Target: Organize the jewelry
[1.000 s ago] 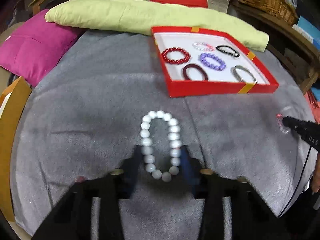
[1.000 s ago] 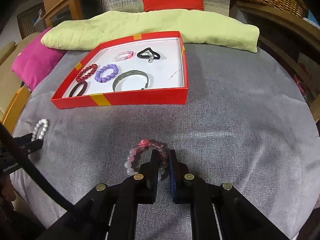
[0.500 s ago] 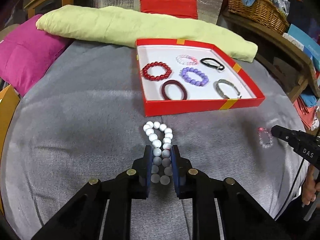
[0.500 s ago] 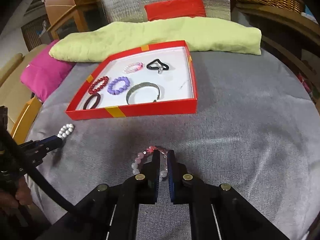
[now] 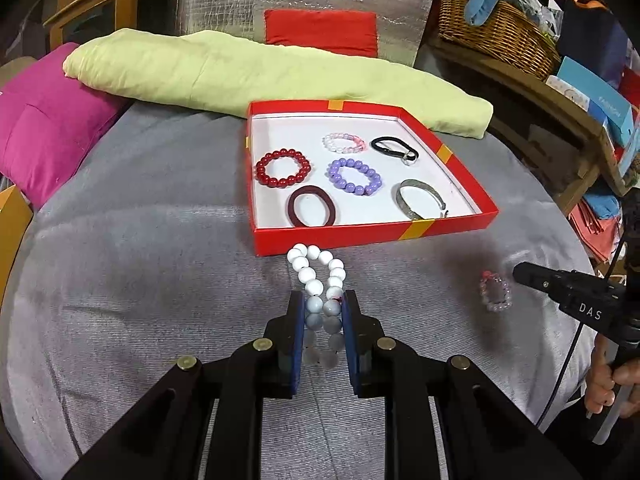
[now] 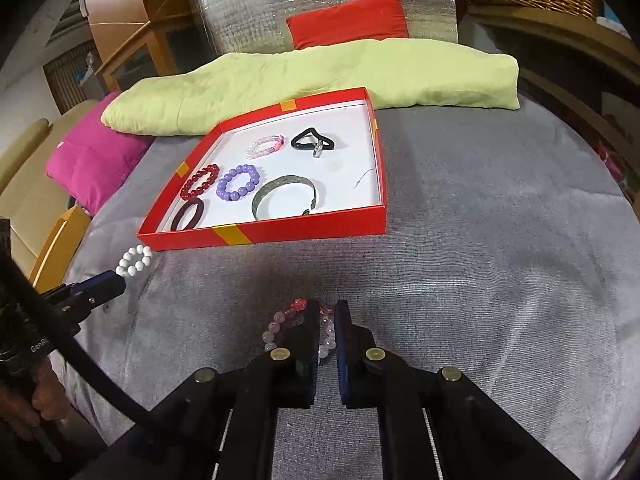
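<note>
My left gripper [image 5: 322, 300] is shut on a white bead bracelet [image 5: 316, 276] and holds it above the grey cloth, close to the front wall of the red tray [image 5: 372, 236]. The tray holds several bracelets, among them a red bead one [image 5: 283, 168], a purple bead one [image 5: 355, 176] and a silver bangle [image 5: 420, 199]. My right gripper [image 6: 327, 312] is shut on a pink bead bracelet [image 6: 280, 326], held above the cloth in front of the tray [image 6: 280, 234]. In the right wrist view the white bracelet [image 6: 134, 261] hangs from the left gripper's tips.
A long yellow-green cushion [image 5: 260, 72] lies behind the tray, a magenta pillow [image 5: 44, 120] at the left, a red pillow [image 5: 320, 32] against a silver board. A wicker basket [image 5: 496, 32] sits on a wooden shelf at the right. The grey cloth [image 6: 500, 240] spreads right of the tray.
My left gripper closed on the white bracelet and lifted it toward the tray. My right gripper, shut on the pink bracelet, rose and moved a little forward.
</note>
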`<state>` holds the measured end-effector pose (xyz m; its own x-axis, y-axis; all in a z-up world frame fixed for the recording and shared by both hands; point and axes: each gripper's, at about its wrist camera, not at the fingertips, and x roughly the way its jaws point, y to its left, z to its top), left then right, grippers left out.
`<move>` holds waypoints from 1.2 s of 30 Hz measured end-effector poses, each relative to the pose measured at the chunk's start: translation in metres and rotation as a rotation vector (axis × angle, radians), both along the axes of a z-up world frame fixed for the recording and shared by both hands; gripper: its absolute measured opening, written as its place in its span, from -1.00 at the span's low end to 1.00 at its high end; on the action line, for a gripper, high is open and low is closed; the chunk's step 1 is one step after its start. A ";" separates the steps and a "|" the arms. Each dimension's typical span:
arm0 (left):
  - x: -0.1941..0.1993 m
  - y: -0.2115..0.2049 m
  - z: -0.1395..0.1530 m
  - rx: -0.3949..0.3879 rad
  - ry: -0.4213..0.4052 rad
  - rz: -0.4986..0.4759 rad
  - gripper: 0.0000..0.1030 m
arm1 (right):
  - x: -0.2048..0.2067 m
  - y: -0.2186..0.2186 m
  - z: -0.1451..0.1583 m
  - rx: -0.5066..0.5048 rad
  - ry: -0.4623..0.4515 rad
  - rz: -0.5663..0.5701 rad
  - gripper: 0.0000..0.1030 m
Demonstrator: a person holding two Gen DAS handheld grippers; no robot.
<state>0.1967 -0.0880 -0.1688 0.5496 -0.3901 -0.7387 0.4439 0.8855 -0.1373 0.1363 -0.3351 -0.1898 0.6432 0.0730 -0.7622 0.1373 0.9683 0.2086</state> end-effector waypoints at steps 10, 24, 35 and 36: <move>-0.002 -0.002 0.003 0.015 -0.007 0.011 -0.62 | 0.003 -0.001 -0.012 0.028 0.084 0.011 -0.66; -0.008 -0.003 0.012 -0.007 -0.033 -0.009 -0.69 | 0.007 0.022 -0.018 -0.166 0.062 0.017 -0.84; 0.001 0.006 -0.008 0.037 0.084 0.000 0.14 | 0.004 0.006 -0.007 -0.099 0.020 -0.034 -0.84; 0.000 0.005 -0.010 0.041 0.087 -0.005 0.14 | 0.005 0.005 -0.009 -0.085 0.030 -0.036 -0.84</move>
<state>0.1966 -0.0828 -0.1792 0.4809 -0.3613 -0.7989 0.4361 0.8890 -0.1396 0.1412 -0.3302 -0.1983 0.6212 -0.0154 -0.7835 0.1772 0.9767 0.1213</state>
